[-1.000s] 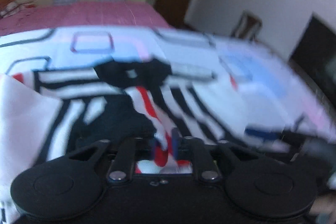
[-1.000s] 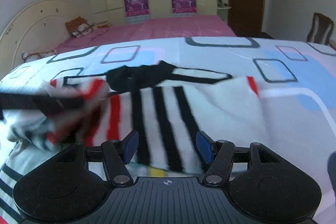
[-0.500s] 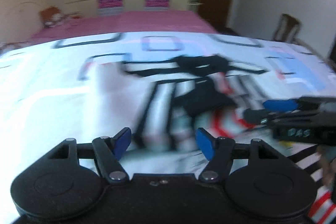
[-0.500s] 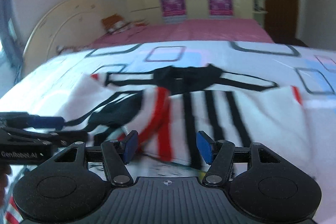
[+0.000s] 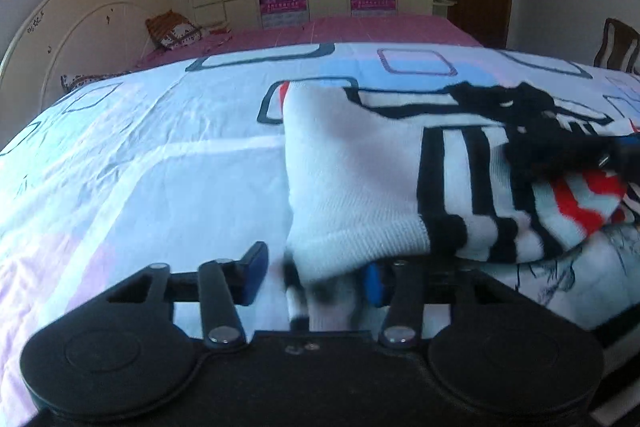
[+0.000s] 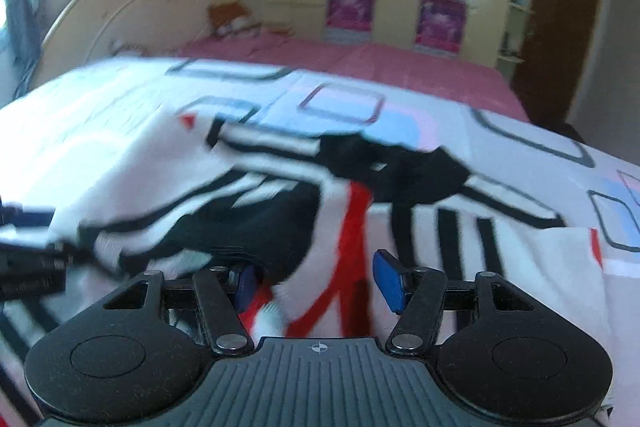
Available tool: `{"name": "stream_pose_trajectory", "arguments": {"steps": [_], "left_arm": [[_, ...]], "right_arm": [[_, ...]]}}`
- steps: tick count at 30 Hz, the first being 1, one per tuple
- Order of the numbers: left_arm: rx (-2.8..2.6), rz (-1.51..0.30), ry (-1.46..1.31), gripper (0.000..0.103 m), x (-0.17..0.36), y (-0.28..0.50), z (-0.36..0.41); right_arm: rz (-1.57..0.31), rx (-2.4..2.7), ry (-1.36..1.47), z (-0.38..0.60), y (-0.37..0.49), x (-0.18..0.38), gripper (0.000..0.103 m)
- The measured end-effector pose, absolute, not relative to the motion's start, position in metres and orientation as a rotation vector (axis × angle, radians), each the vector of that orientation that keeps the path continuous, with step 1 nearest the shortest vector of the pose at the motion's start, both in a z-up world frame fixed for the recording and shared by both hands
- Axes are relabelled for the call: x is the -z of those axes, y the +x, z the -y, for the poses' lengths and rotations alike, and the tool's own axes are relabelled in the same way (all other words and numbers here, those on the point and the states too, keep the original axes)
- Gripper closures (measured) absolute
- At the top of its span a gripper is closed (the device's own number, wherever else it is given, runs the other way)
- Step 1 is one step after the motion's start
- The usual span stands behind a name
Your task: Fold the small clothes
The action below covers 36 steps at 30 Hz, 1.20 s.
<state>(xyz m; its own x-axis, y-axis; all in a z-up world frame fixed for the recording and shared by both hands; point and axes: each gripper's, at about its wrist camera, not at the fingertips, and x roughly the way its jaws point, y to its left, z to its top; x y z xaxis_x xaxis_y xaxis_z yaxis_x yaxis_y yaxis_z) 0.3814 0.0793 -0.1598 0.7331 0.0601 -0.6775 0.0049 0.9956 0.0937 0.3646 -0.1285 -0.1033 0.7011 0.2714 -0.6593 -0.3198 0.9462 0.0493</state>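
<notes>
Left gripper (image 5: 312, 277) is closing on the striped top's (image 5: 360, 187) near hem, on the bedsheet (image 5: 140, 167). Right gripper (image 6: 316, 281), jaws apart, is closing over its red stripe. Fold underway; next, lift both edges together.

Ribbed knit garment (image 5: 360, 195), matt

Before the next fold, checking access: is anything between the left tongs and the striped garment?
Nothing visible. The striped garment's white hem already lies between the closing left tongs on the patterned bedsheet.
</notes>
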Motion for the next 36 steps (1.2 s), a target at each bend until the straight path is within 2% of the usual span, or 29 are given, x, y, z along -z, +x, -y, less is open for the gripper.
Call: {"name": "stream_pose_trajectory", "arguments": {"steps": [1, 3, 5, 13, 20, 22, 24, 26, 27, 30, 32, 34, 36], "left_arm": [[-0.018, -0.742, 0.095, 0.069, 0.16, 0.38, -0.079], [-0.007, -0.725, 0.133, 0.077, 0.163, 0.375, -0.075], [0.008, -0.71, 0.157, 0.079, 0.164, 0.369, -0.074], [0.042, -0.729, 0.173, 0.079, 0.167, 0.37, -0.075], [0.073, -0.764, 0.151, 0.079, 0.161, 0.368, -0.081], [0.085, -0.787, 0.12, 0.074, 0.156, 0.369, -0.085], [0.102, -0.806, 0.084, 0.072, 0.149, 0.367, -0.09], [0.119, -0.824, 0.042, 0.069, 0.141, 0.363, -0.096], [0.122, -0.828, 0.029, 0.069, 0.138, 0.361, -0.098], [0.128, -0.828, -0.013, 0.067, 0.129, 0.358, -0.104], [0.124, -0.827, -0.057, 0.067, 0.123, 0.363, -0.107], [0.118, -0.827, -0.091, 0.063, 0.12, 0.376, -0.108], [0.103, -0.828, -0.115, 0.06, 0.122, 0.396, -0.109]], "right_arm": [[-0.725, -0.306, -0.03, 0.137, 0.369, 0.101, 0.097], [-0.721, -0.271, 0.044, 0.157, 0.371, 0.095, 0.097], [-0.718, -0.223, 0.099, 0.176, 0.372, 0.092, 0.097], [-0.854, -0.123, 0.366, 0.244, 0.365, 0.113, 0.096], [-0.831, -0.114, 0.393, 0.257, 0.356, 0.103, 0.096], [-0.829, -0.124, 0.408, 0.259, 0.353, 0.103, 0.095], [-0.833, -0.14, 0.404, 0.259, 0.353, 0.105, 0.085], [-0.83, -0.115, 0.415, 0.264, 0.35, 0.103, 0.038], [-0.815, -0.107, 0.419, 0.267, 0.348, 0.102, 0.037], [-0.816, -0.123, 0.43, 0.273, 0.346, 0.102, 0.039], [-0.829, -0.122, 0.445, 0.276, 0.349, 0.107, 0.06], [-0.833, -0.11, 0.455, 0.277, 0.352, 0.11, 0.07], [-0.829, -0.094, 0.45, 0.278, 0.355, 0.112, 0.071]]}}
